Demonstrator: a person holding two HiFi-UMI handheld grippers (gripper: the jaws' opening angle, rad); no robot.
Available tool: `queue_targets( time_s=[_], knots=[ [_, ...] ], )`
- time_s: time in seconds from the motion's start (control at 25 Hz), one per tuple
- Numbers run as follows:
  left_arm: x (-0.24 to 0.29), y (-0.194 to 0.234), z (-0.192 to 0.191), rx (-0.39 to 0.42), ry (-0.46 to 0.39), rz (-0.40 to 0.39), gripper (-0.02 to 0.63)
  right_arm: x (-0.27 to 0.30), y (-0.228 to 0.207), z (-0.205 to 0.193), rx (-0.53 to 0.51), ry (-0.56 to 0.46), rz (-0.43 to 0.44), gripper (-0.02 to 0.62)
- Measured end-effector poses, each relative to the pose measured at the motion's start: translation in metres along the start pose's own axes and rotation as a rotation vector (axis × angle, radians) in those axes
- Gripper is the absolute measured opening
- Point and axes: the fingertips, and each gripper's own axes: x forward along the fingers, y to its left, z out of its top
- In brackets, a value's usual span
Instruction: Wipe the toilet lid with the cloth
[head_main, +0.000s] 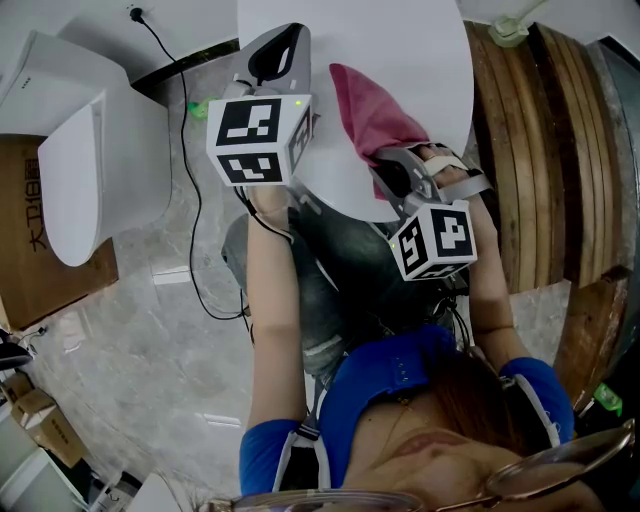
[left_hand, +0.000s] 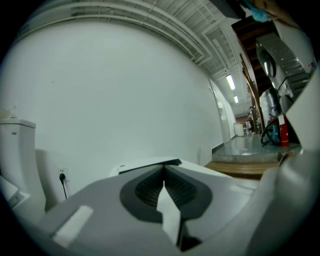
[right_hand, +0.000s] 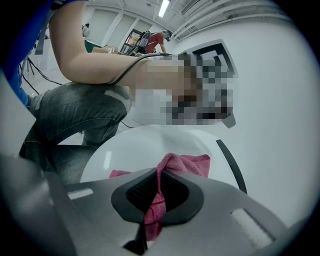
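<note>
Pink soft cloth (right_hand: 186, 162) lies on the round white toilet lid (right_hand: 125, 150), one fold clamped in my right gripper (right_hand: 156, 186).
Light, limp, best pinched by a fold, I judge; my left gripper (left_hand: 164, 181) is closed, empty.

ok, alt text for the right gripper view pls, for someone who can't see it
The right gripper is shut on a pink cloth that spreads onto the white toilet lid just beyond. Behind, at left, are the person's jeans-clad knee and bare forearm; a white wall fills the right.
</note>
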Motion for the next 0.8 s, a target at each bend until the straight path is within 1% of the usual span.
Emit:
queue_targets(
  time_s=[0.8],
  knots=[
    [-0.007,0.011,0.002,-0.006,-0.01,0.018,0.003,0.016,0.019,0.042,-0.095,-0.023,0.032,0.008]
  ],
)
